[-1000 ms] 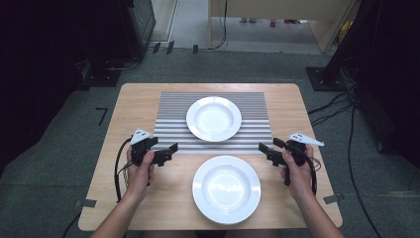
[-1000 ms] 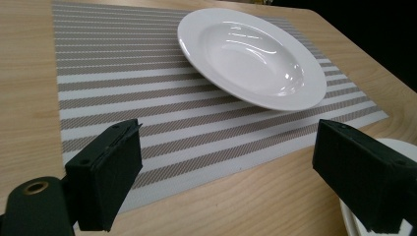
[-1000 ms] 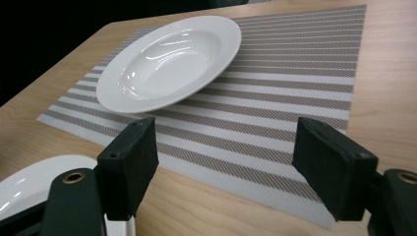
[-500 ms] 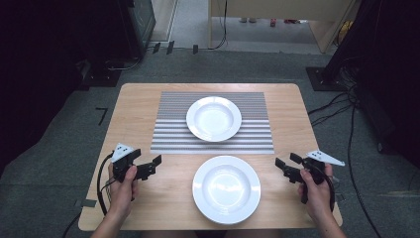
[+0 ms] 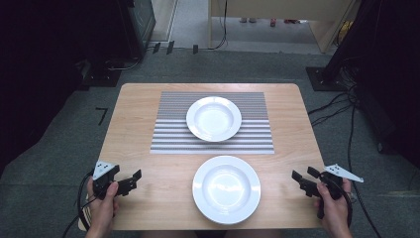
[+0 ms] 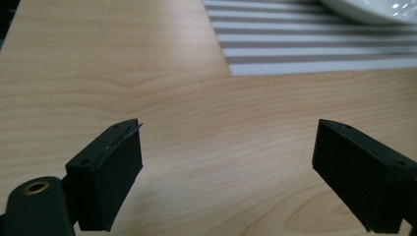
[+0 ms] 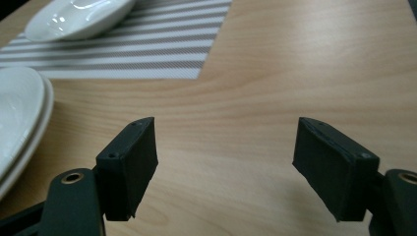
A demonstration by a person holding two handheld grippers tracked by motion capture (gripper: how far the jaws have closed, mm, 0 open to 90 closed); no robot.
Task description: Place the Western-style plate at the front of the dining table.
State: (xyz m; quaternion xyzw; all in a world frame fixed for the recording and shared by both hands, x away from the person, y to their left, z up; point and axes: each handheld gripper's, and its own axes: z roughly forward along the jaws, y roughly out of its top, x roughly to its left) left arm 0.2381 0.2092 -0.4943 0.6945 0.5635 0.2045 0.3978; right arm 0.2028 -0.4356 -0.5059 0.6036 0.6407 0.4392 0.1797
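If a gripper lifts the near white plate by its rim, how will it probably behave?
The near plate looks like glazed ceramic, so it is probably stiff, rather heavy and breakable. Its glossy surface may slip between fingers. Its low, flat shape makes tipping unlikely when pushed across the table.

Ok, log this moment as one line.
left gripper: open, empty | right gripper: open, empty | near round white ceramic plate: untouched, between them

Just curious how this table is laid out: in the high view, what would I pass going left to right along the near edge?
Left gripper → near white plate → right gripper, all over the wooden table, both grippers open and holding nothing.
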